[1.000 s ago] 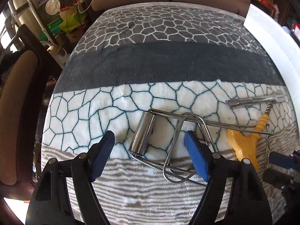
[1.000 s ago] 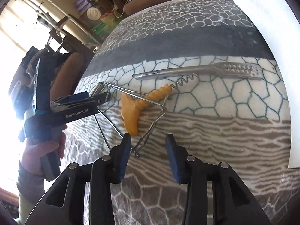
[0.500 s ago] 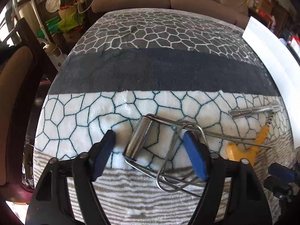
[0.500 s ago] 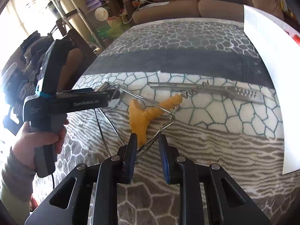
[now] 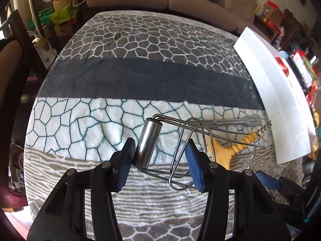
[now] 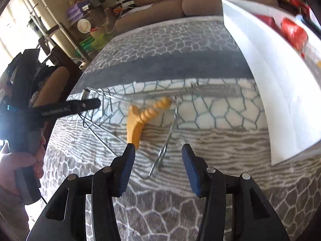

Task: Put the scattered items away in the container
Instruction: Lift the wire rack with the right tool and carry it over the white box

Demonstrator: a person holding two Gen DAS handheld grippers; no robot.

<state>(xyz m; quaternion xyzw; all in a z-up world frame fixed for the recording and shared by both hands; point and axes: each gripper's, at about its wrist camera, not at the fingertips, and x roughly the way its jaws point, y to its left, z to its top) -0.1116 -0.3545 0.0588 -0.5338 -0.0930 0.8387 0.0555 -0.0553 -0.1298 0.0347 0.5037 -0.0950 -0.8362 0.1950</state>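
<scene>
Left wrist view: a plush blanket [image 5: 124,84], soft-piled, patterned in bands of grey cracked cells, plain dark grey, white cells with teal lines and wavy grey stripes, covers the surface. Between the fingers of the left gripper [image 5: 160,160] lies a wire utensil [image 5: 180,154]: a smooth, shiny metal cylinder for a handle, with thin bent steel loops running off to the right. The jaws are closing at a middling gap. The left pad [image 5: 125,160] is against the cylinder's lower end; the right blue pad sits beside the wire loop, and contact there cannot be told. Beyond the right finger lie a yellow ridged corkscrew [image 5: 226,152] with a spiral steel tip and slim metal tongs [image 5: 232,121]. Further right stands the white, flat-walled container [image 5: 280,104].

Right wrist view, blurred: the right gripper [image 6: 158,164] has its jaws opening, moderately apart, gripping nothing. The far end of the thin wire lies on the striped pile between the fingers, touching neither. The corkscrew's yellow handle is just ahead of the left finger [image 6: 127,166]. The container wall rises beyond the right finger.
</scene>
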